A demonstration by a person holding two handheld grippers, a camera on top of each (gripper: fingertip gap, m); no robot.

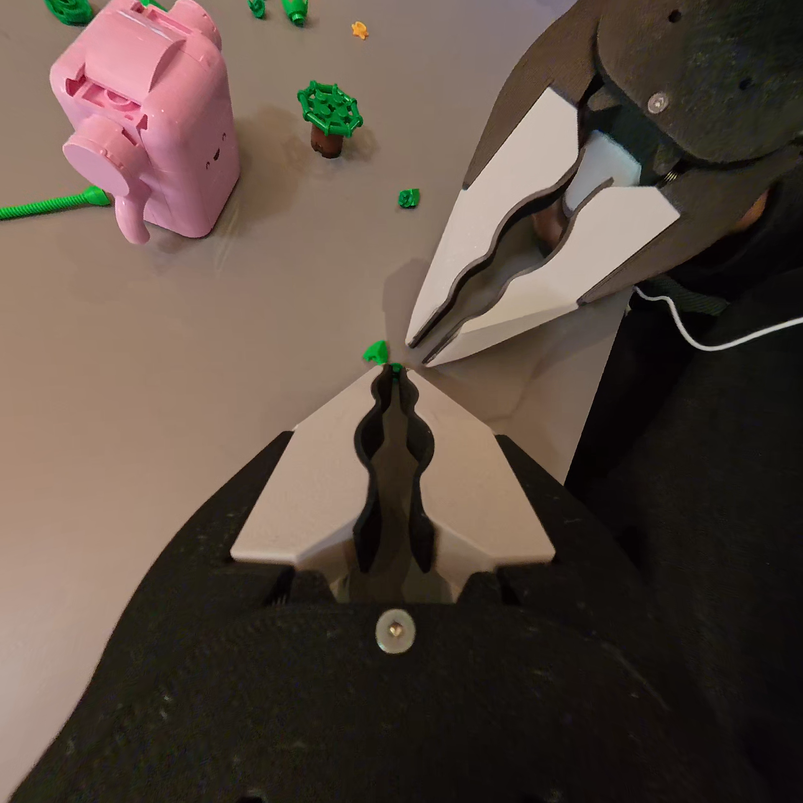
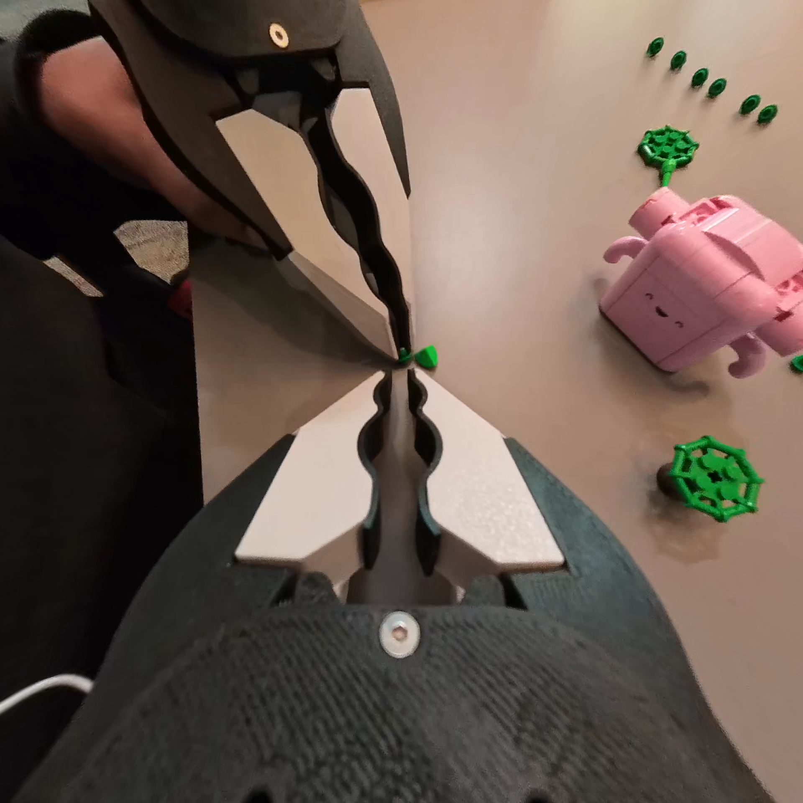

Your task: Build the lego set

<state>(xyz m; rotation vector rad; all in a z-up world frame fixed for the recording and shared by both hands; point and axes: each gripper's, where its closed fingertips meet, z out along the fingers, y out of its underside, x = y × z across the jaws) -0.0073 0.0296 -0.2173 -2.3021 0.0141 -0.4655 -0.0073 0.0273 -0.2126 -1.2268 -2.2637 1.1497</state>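
Left wrist view: the left gripper (image 1: 394, 369) has its jaws pressed together on a tiny green stud piece (image 1: 395, 369), of which only a sliver shows at the tips. Just beside it, on the grey bench (image 1: 174, 369), lies a small green leaf piece (image 1: 376, 350). The right gripper (image 1: 419, 351) comes in from the upper right with its tips down near the same spot; its jaws are nearly together with a thin gap, and nothing shows between them. Farther back stand the pink lego body (image 1: 143, 126) with a green flexible stem (image 1: 48, 207) at its base, a green web disc on a brown base (image 1: 330, 114), and loose green bits.

Right wrist view: the right gripper (image 2: 396, 373) shows a narrow slit between its jaws, empty as far as can be seen. Opposite it, the left gripper (image 2: 402, 354) pinches the green stud piece (image 2: 403, 353), and the leaf piece (image 2: 426, 350) lies just beside its tip. The pink body (image 2: 695, 295), a second web disc on a stem (image 2: 667, 147) and a row of small green round pieces (image 2: 712, 84) lie well apart to the right.

The step in hand appears to be joining the two tiny green parts. Next, the right gripper likely has to take hold of the leaf and line it up squarely with the held stud; with parts this small, a slightly skewed pinch could flick one away.
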